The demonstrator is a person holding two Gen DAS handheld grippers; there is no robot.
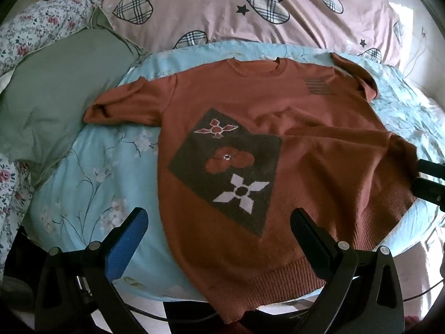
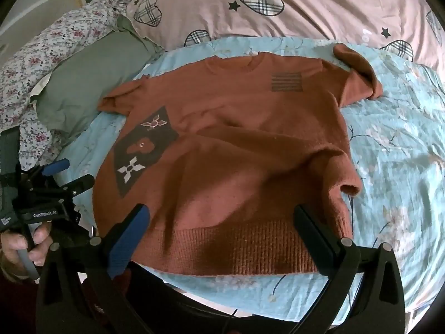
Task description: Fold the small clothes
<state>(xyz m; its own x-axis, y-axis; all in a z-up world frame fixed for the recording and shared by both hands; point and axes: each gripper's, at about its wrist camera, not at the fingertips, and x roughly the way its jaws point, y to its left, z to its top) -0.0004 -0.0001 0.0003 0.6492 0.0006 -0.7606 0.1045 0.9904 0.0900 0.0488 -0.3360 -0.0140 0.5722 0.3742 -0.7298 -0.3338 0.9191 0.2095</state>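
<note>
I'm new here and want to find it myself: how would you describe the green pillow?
Start at the rust sweater spread on the blue floral sheet. Past its left sleeve lies the green pillow. It is plain, while the pink pillow behind bears plaid hearts.

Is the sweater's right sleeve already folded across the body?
Yes, the sleeve lies across the sweater, cuff near the hem.

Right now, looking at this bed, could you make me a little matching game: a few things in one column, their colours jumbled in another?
Things:
1. sweater
2. pillow
3. bedsheet
4. heart-print cover

Colours:
A. pale pink
B. light blue with blossoms
C. rust orange
D. sage green

Pairs: 1-C, 2-D, 3-B, 4-A
</note>
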